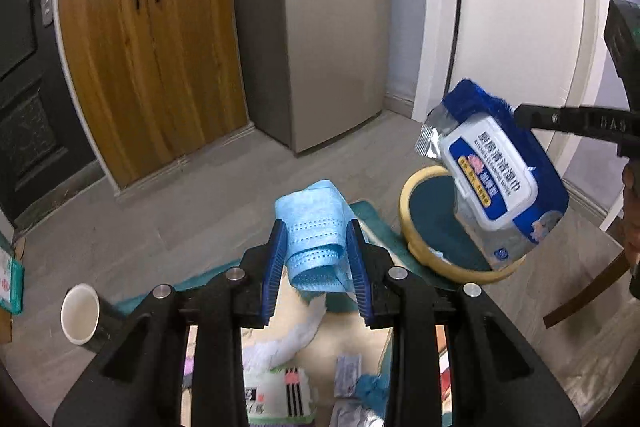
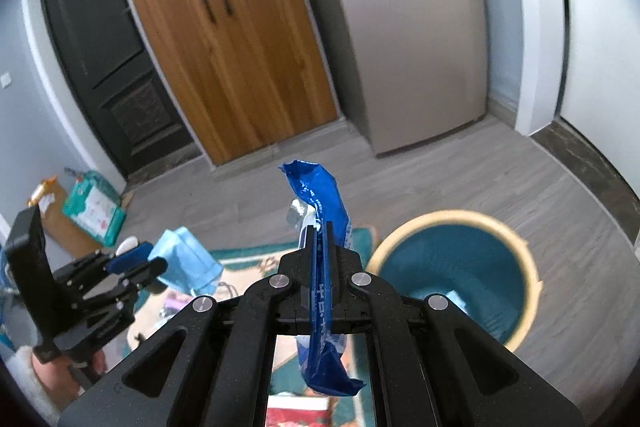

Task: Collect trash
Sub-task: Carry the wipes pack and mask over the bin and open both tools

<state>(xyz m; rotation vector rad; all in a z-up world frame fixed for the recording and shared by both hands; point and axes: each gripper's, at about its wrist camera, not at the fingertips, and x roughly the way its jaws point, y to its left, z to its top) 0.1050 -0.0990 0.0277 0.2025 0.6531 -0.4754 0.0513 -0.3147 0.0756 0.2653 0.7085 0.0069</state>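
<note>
Our left gripper [image 1: 316, 255] is clamped on a crumpled blue face mask [image 1: 314, 227], which bulges up between the pads, gripped across its folds so it cannot unroll. Our right gripper [image 2: 318, 243] is pinched tight on the thin edge of a blue wet-wipe pack [image 2: 320, 223], which hangs edge-on through the jaws. We hold both raised, we judge, to carry them to the yellow-rimmed bin [image 2: 532, 279]. The pack hangs just above the bin's rim; the mask is beside the bin, over the rug [image 1: 372, 219].
</note>
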